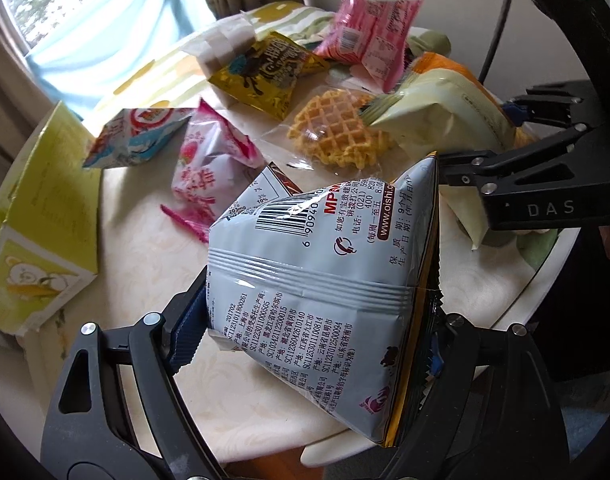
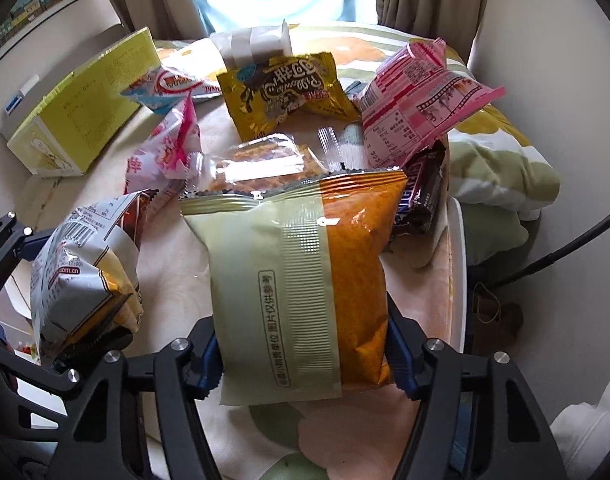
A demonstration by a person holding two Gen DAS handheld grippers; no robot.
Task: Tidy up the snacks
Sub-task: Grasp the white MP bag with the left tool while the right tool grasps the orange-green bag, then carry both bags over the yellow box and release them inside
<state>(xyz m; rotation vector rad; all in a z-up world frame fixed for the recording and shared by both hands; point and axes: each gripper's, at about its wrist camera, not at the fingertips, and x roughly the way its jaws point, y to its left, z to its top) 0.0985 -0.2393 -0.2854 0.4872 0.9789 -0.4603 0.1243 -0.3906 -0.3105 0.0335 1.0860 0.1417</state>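
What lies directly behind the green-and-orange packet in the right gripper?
Behind the green-and-orange packet sits a clear-wrapped waffle, its near edge covered by the packet. A Snickers bar pokes out at the right.

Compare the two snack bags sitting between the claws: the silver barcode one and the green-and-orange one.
The silver foil bag with a barcode shows dense small print; the pale green and orange bag shows broad colour panels and one line of text. The silver bag is puffed into a peaked, creased shape; the green-orange bag lies flatter, pillow-like. Both sit between claw fingers, silver in the left claw, green-orange in the right claw.
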